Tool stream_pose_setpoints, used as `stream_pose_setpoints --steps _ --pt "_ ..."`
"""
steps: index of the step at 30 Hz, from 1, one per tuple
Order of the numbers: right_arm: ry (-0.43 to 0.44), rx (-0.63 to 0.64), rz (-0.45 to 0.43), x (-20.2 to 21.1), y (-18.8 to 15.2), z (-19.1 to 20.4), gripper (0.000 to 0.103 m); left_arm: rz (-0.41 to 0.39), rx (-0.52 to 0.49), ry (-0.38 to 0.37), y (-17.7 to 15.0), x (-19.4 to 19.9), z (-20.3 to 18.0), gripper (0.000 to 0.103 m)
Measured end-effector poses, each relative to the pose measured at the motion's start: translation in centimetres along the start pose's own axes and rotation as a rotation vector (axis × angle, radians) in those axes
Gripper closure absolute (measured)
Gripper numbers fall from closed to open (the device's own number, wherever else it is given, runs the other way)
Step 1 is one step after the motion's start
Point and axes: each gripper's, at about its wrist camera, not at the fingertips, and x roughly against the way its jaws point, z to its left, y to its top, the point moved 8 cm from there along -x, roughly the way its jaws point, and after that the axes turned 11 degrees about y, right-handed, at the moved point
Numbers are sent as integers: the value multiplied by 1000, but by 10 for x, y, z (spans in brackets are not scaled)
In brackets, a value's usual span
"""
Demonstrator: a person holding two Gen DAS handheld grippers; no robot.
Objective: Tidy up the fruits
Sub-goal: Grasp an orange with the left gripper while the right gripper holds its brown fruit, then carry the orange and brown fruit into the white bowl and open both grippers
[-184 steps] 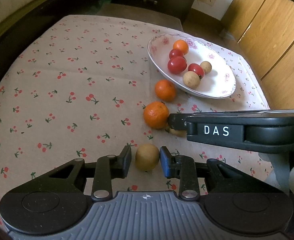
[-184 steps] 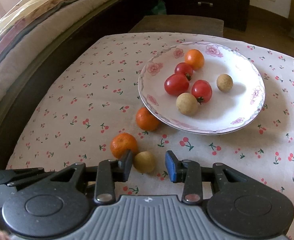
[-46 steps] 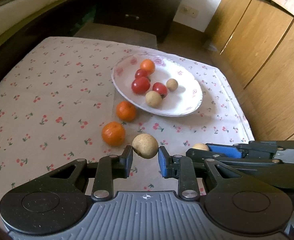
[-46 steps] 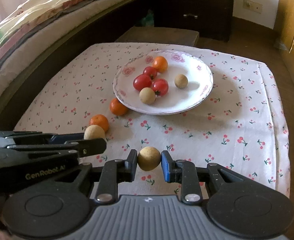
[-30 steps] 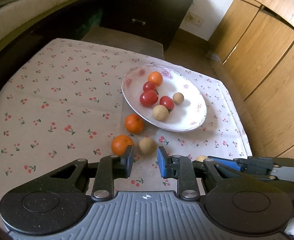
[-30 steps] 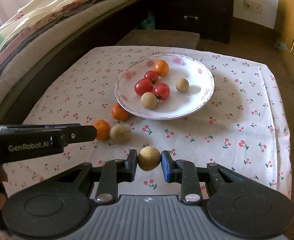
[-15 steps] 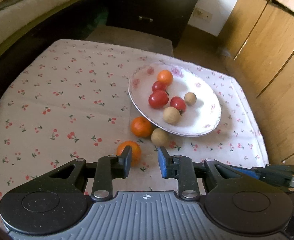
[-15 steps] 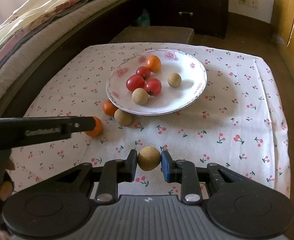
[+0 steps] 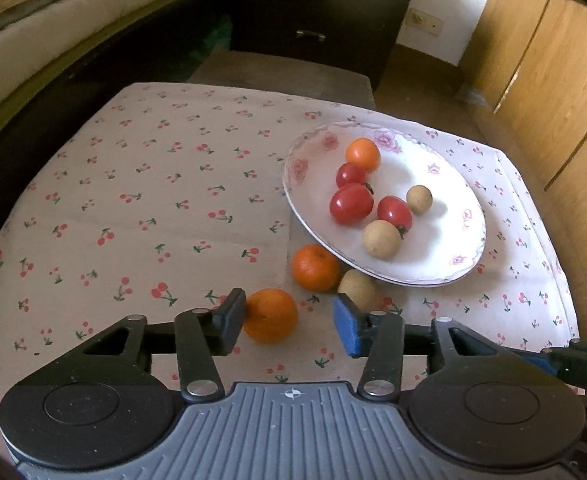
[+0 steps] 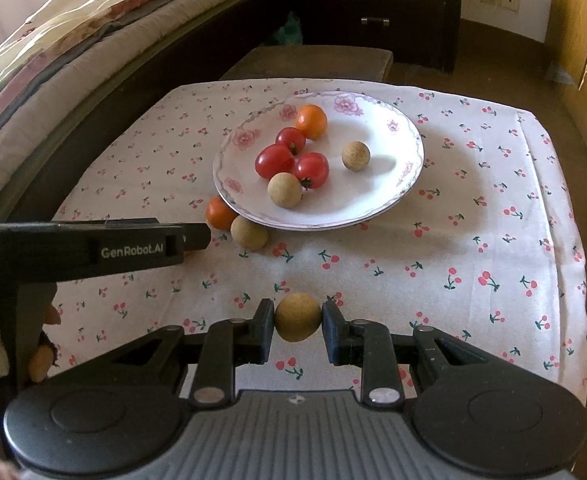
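Tablecloth (image 9: 133,200) now bears the dropped longan (image 9: 358,289) (beside plate (image 9: 453,264)).

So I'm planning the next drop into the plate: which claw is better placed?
Right claw: it already grips a longan, plate ahead. Left claw is opening, empty, around an orange.

Only readable text you've got here is "GenRobot.AI", in pale letters on the black side of your left tongs (image 10: 197,236), sitting at about 9 o'clock in the right wrist view. In the left wrist view I can't read any text, label or number anywhere.
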Motion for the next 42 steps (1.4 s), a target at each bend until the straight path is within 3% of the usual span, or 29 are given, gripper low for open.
stream_pose_setpoints --steps 4,8,20,27,42 --pt "1 3 1 -1 0 1 75 11 4 28 0 -5 7 58" --pt "0 0 2 0 -1 -1 75 72 23 9 -5 -20 8 60" --pt "-3 -10 -28 2 12 -2 75 21 3 -27 -2 3 3 62" --pt "-2 -12 -78 8 38 -1 75 -36 -4 -76 19 25 -11 62" --pt "-45 -48 -100 -11 75 -34 75 -34 -26 -89 49 -3 -41 63"
